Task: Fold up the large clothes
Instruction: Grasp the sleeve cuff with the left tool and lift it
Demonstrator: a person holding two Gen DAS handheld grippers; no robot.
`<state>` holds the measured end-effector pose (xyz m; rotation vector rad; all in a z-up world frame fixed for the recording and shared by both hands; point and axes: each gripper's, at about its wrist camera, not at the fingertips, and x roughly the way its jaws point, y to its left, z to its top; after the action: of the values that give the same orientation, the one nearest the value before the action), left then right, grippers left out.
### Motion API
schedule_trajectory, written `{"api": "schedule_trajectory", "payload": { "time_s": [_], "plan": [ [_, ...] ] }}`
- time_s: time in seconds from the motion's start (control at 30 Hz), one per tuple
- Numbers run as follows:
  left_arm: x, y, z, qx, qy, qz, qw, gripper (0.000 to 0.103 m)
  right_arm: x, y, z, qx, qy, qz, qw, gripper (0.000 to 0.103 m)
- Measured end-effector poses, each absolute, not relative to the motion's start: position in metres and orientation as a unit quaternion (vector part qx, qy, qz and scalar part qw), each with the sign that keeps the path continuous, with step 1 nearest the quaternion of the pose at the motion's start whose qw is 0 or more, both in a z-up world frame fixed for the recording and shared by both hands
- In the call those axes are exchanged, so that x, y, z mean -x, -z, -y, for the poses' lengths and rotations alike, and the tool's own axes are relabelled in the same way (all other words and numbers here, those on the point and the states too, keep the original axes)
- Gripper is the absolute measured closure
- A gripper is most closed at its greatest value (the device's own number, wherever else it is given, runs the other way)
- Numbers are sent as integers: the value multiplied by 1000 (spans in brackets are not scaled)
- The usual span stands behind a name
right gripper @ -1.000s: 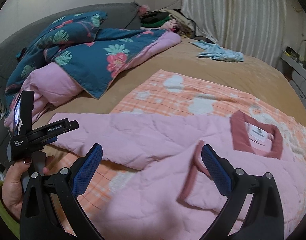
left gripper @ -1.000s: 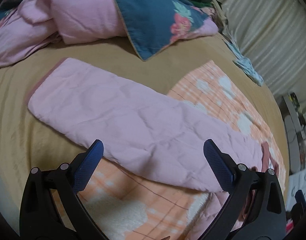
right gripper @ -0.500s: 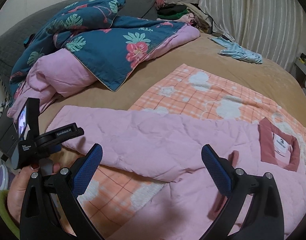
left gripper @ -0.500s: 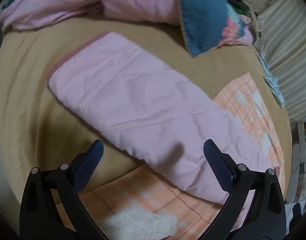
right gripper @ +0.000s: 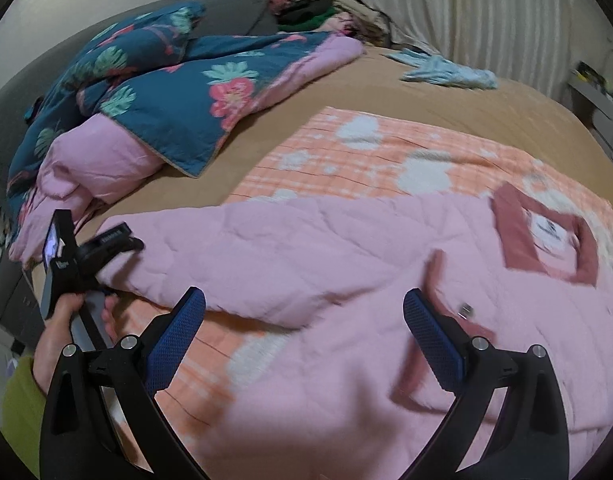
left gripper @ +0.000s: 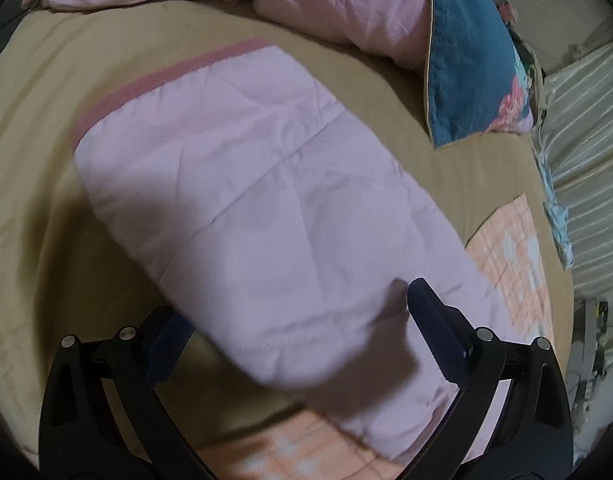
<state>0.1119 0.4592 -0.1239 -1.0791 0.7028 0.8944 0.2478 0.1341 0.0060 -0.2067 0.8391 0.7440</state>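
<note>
A home bedroom: a tan-sheeted bed point(right gripper: 386, 84) with a floral duvet point(right gripper: 178, 92) and curtains point(right gripper: 466, 12)

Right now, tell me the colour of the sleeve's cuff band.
Dusty rose, darker than the pale pink sleeve; the cuff band shows best in the left wrist view.

The quilted garment point(right gripper: 346, 248) is pale pink with dusty rose trim at its collar point(right gripper: 546, 240) and sleeve cuff point(left gripper: 166, 76). Beneath lies an orange-and-white plaid blanket point(right gripper: 386, 160) on a tan bed point(right gripper: 446, 96). At upper left, the duvet point(right gripper: 178, 92) is teal, floral-printed.
</note>
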Motion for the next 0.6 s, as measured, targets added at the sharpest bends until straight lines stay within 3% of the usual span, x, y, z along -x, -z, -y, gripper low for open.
{"api": "schedule_trajectory", "payload": {
  "time_s": [0.03, 0.1, 0.17, 0.2, 0.6],
  "plan": [
    [-114, 121, -459, 478, -404, -315, 714, 14, -248, -5, -124, 94, -345, -398, 845, 4],
    [-117, 109, -458, 455, -408, -304, 731, 56, -249, -5, -108, 87, -332, -399, 850, 4],
    [-120, 93, -455, 438, -394, -280, 758, 80, -248, -8, -86, 79, -319, -394, 858, 4],
    [-123, 83, -452, 427, -388, -272, 770, 86, -248, -9, -79, 76, -315, -393, 861, 4],
    [-133, -40, -369, 330, -273, -169, 888, 93, -237, -31, 25, 17, -253, -368, 895, 4]
  ]
}}
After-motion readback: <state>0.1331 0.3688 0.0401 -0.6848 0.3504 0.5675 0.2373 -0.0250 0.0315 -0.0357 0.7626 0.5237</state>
